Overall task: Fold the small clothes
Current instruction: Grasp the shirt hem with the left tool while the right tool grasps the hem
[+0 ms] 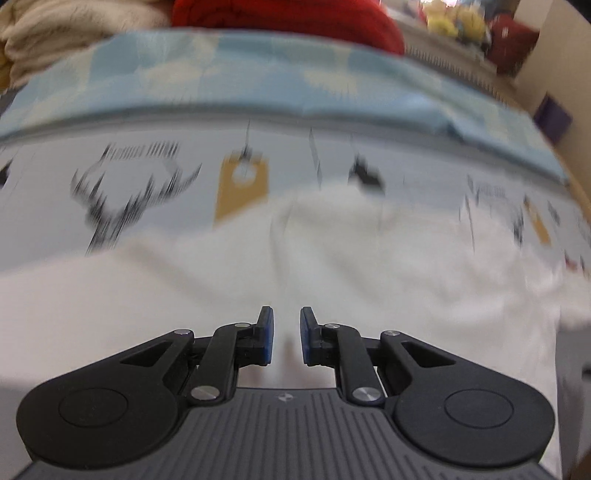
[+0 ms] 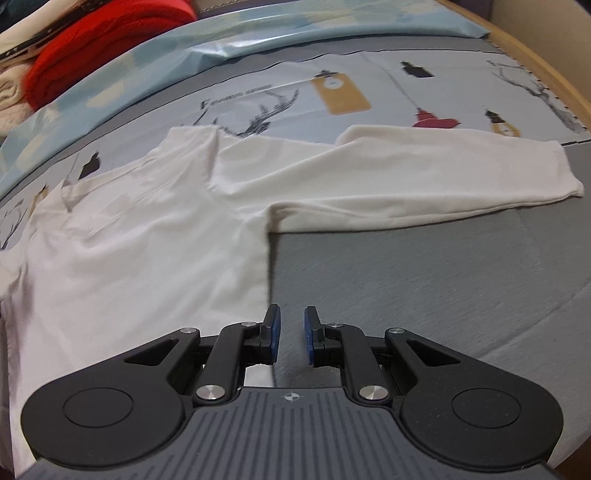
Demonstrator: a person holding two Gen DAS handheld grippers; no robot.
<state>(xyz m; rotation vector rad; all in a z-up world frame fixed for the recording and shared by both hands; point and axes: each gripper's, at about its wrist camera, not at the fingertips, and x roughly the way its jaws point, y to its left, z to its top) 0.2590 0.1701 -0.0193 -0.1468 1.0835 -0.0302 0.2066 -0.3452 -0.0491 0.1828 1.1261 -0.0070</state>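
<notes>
A white long-sleeved shirt lies flat on a grey printed sheet, one sleeve stretched to the right. My right gripper is open and empty, low over the shirt's right side edge near the hem. In the blurred left wrist view the same shirt fills the foreground. My left gripper is open and empty just above the white cloth.
A light blue patterned cover lies folded along the far edge. A red garment and cream fabric are piled behind it. A wooden bed edge curves along the right.
</notes>
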